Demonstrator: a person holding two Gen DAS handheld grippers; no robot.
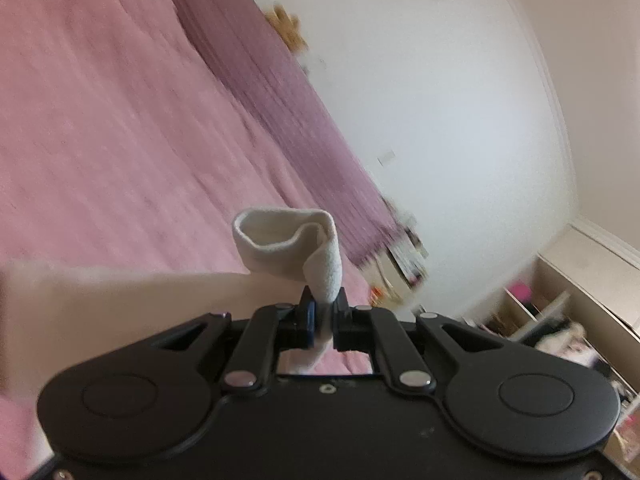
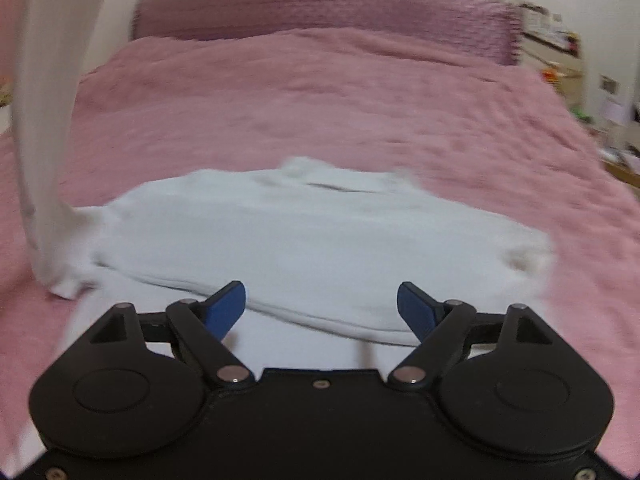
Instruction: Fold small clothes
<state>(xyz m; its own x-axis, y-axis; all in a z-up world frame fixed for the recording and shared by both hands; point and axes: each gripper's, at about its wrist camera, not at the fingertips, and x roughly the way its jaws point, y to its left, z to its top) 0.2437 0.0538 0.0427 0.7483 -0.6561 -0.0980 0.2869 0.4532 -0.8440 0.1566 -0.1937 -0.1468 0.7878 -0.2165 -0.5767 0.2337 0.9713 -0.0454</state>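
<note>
A white small garment (image 2: pixel 312 240) lies spread on the pink bed cover (image 2: pixel 320 100). One long sleeve (image 2: pixel 44 100) is pulled up off it at the left edge of the right wrist view. My left gripper (image 1: pixel 324 312) is shut on that sleeve, close to its cuff (image 1: pixel 280 236), which curls open just past the fingertips. The sleeve's length trails off as a pale blur (image 1: pixel 120 300) to the left. My right gripper (image 2: pixel 320 300) hovers over the garment's near hem, open wide, its blue pads (image 2: pixel 228 308) touching no cloth.
A purple quilted headboard cover (image 2: pixel 320 8) runs along the far end of the bed, with a brown plush toy (image 1: pixel 286 28) above it. Cluttered shelves (image 1: pixel 560 312) and a bedside unit (image 2: pixel 560 48) stand to the right. The white wall (image 1: pixel 440 100) is behind.
</note>
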